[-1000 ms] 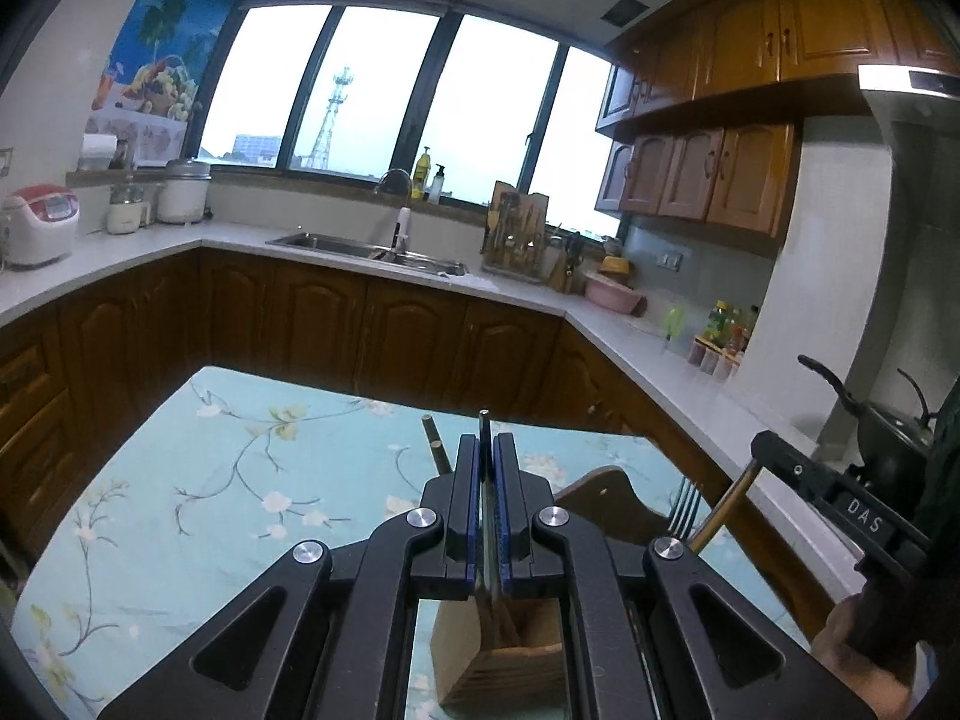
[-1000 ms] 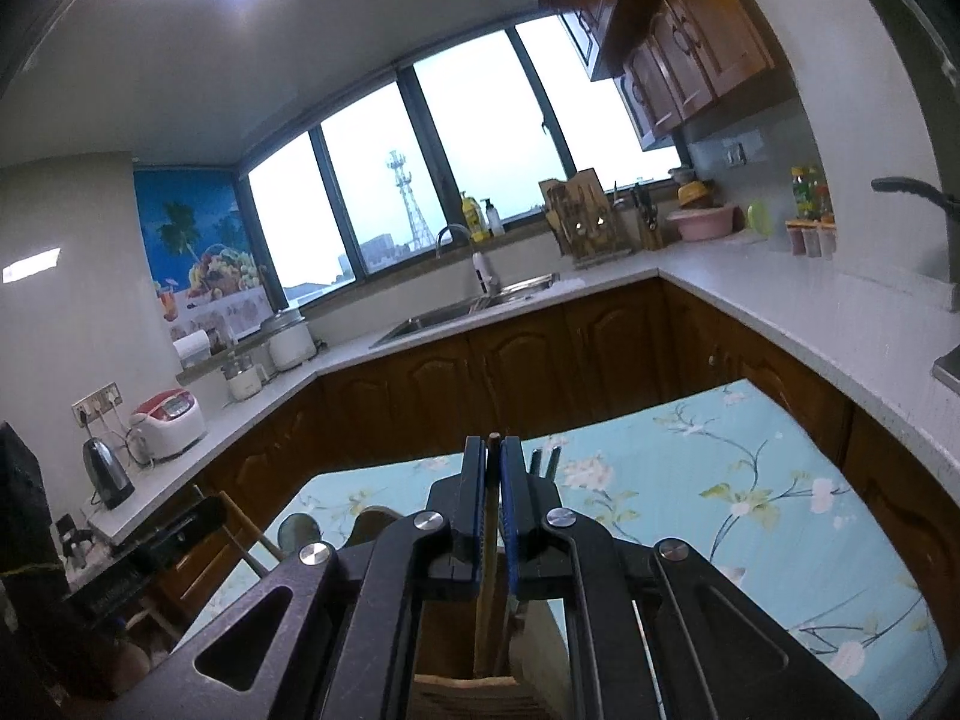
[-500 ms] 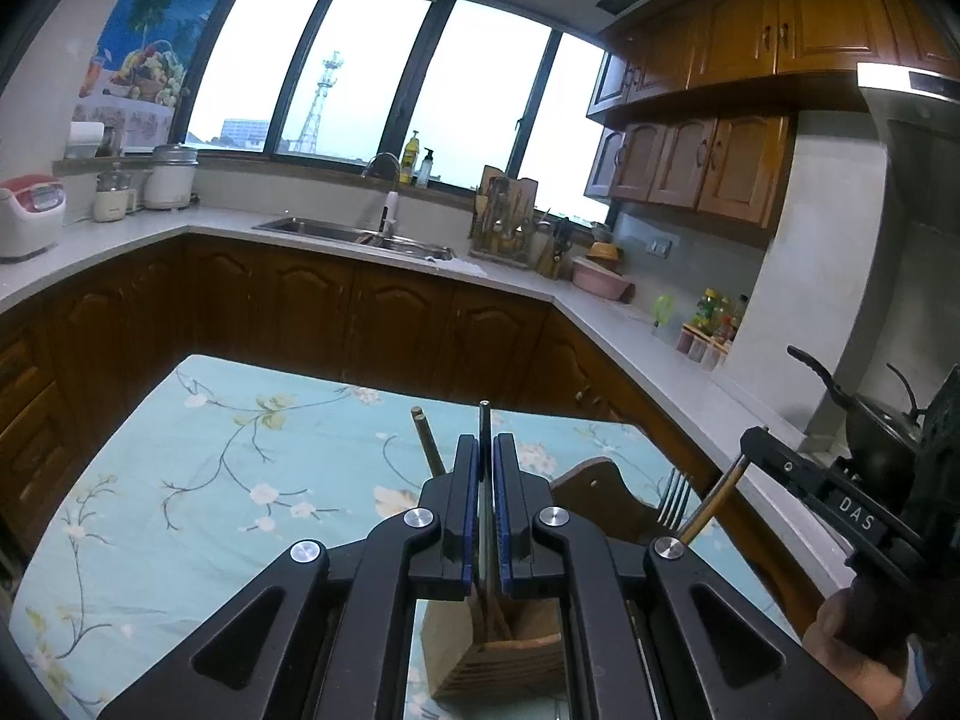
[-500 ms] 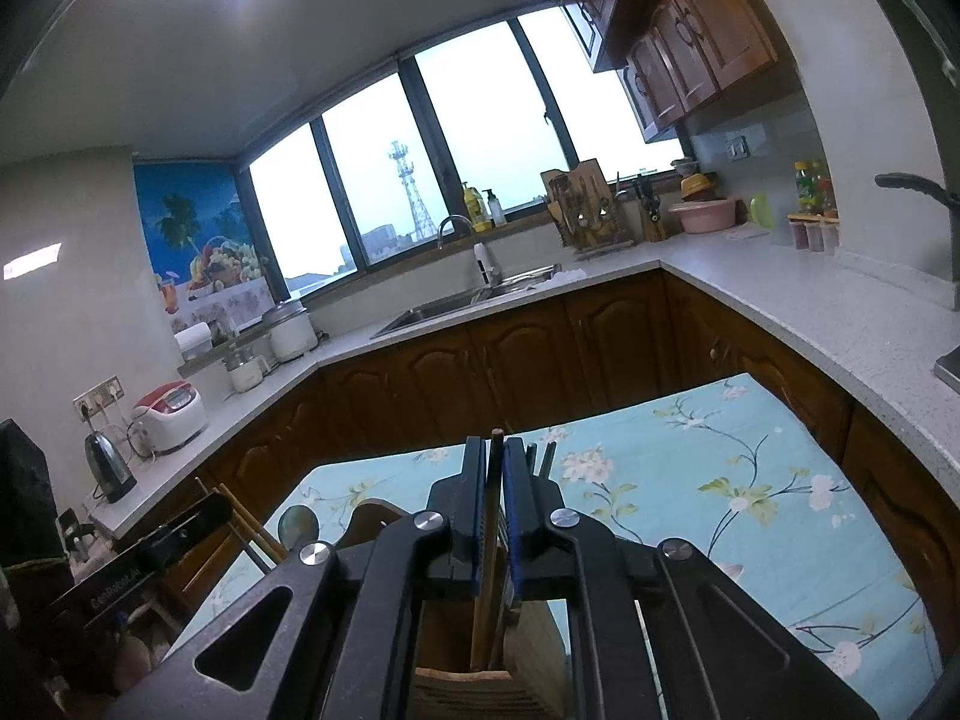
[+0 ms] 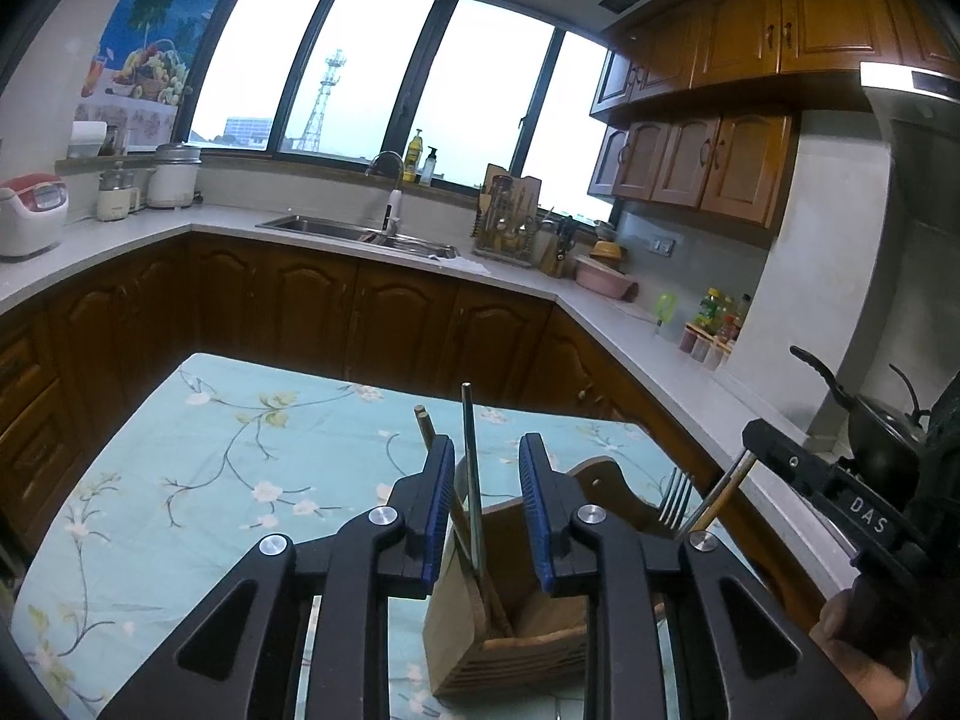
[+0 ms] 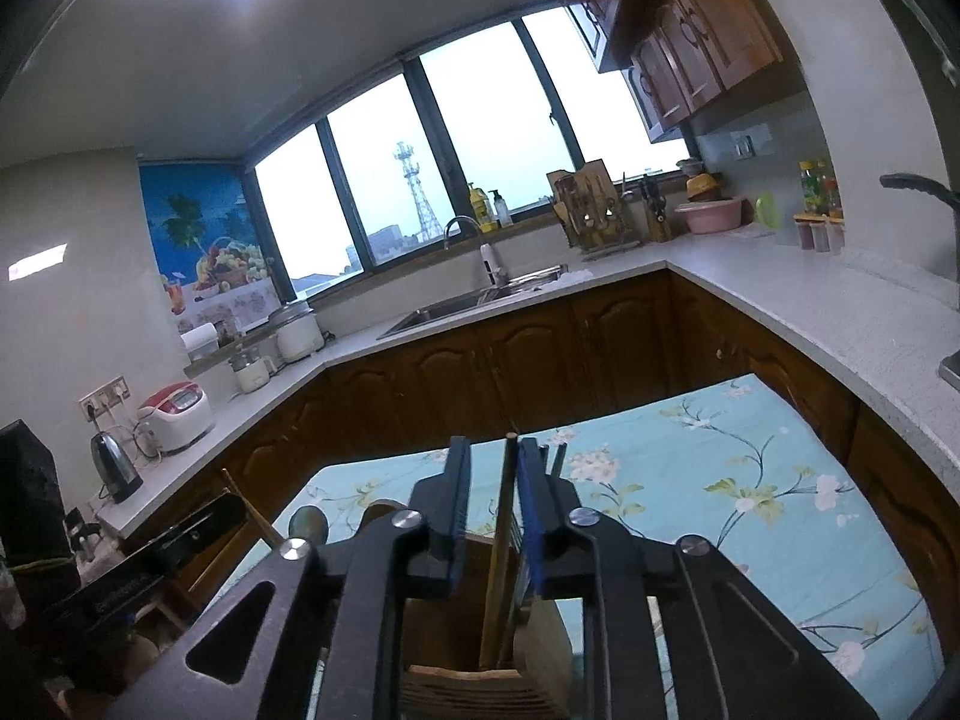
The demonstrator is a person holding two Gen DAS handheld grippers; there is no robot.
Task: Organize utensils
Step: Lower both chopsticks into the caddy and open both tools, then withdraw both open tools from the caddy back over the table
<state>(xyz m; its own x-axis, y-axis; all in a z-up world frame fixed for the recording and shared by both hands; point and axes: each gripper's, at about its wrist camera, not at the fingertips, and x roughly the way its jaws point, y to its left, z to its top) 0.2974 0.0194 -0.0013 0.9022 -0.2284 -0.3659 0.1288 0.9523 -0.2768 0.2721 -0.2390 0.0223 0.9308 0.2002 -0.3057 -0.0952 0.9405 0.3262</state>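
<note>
A wooden utensil holder (image 5: 510, 630) stands on the floral tablecloth (image 5: 180, 480) right under both grippers. My left gripper (image 5: 485, 468) is open, its blue pads apart on either side of a thin metal chopstick (image 5: 471, 468) that stands free in the holder. A wooden chopstick (image 5: 425, 423) leans beside it, and a fork (image 5: 675, 498) stands further right. My right gripper (image 6: 493, 480) is open around a wooden chopstick (image 6: 504, 528) standing in the holder (image 6: 480, 684). A spoon (image 6: 309, 525) shows at left.
The table (image 6: 750, 510) sits inside a U-shaped kitchen counter (image 5: 630, 330) with a sink (image 5: 360, 234), a rice cooker (image 5: 30, 213) and a kettle (image 6: 114, 468). The other gripper's black body (image 5: 840, 498) is at the right in the left wrist view.
Both grippers have opened. Each was shut on a chopstick over the holder; now the chopsticks stand loose in the holder between the parted pads.
</note>
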